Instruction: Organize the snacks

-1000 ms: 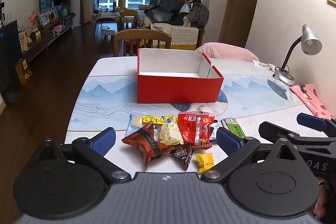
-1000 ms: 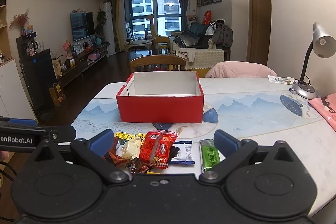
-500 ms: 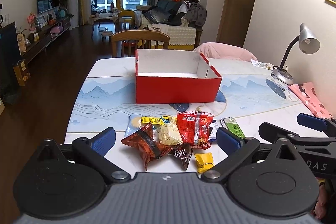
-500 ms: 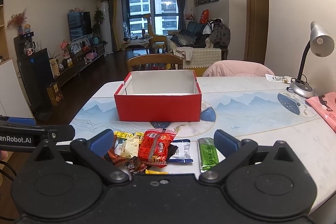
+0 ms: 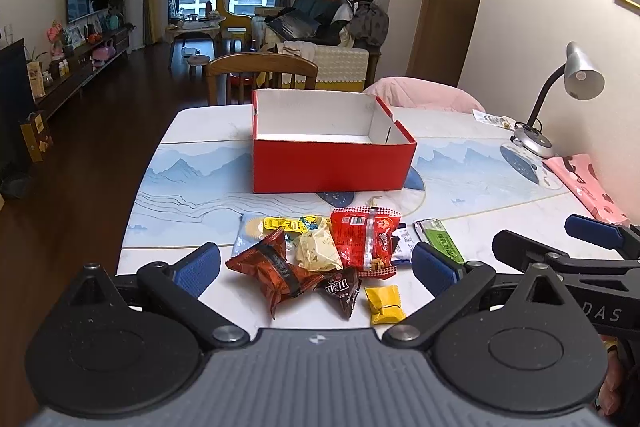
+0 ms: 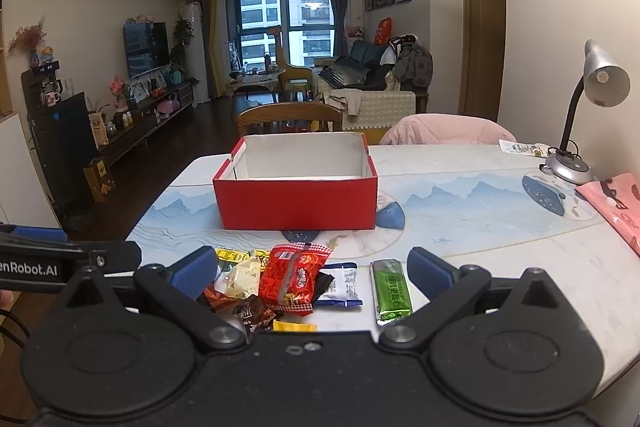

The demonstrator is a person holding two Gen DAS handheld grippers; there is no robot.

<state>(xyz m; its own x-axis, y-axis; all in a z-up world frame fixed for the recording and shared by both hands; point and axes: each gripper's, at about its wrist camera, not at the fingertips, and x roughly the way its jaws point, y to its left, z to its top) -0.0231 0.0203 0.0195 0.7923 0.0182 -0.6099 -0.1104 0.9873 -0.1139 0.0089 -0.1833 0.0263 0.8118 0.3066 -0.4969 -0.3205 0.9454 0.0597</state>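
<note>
Left wrist view is showing the left gripper [image 5: 316, 269] and right gripper [image 6: 312, 273] hanging spread wide, empty, over the snacks [image 5: 320, 255] lying before the red box [image 5: 332, 163]; next comes choosing one packet.

Glossy crinkled foil snack packets [image 5: 366, 241]; matt red cardboard box [image 5: 332, 167]; smooth printed table [image 5: 192, 183]; wooden chair [image 5: 262, 73].
</note>
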